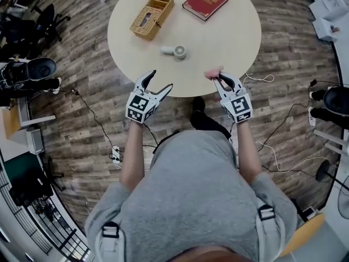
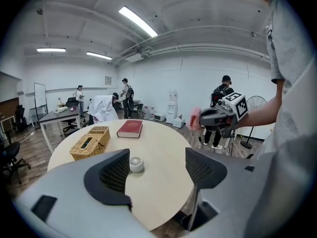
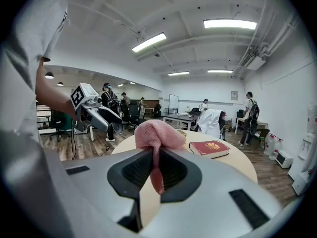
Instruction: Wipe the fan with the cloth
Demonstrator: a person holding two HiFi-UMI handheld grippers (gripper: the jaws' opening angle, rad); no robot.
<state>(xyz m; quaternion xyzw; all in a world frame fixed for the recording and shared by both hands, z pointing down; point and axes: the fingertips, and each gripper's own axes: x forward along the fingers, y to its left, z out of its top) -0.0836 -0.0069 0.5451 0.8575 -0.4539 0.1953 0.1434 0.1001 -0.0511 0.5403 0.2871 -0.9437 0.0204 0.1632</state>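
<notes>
A small white hand fan (image 1: 175, 51) lies on its side near the middle of the round beige table (image 1: 229, 53); the left gripper view shows the fan (image 2: 136, 163) beyond the jaws. My left gripper (image 1: 161, 82) hovers at the table's near edge, open, nothing between its fingers. My right gripper (image 1: 216, 76) is at the near edge further right, shut on a pink cloth (image 1: 212, 72). In the right gripper view the cloth (image 3: 157, 135) bunches above the closed jaws and a strip hangs below.
A wicker tissue box (image 1: 152, 16) and a red book (image 1: 206, 0) lie on the far half of the table. Cables (image 1: 103, 130) and a power strip (image 1: 115, 154) lie on the wooden floor. Camera gear (image 1: 27, 75) stands left. People and desks show in the background.
</notes>
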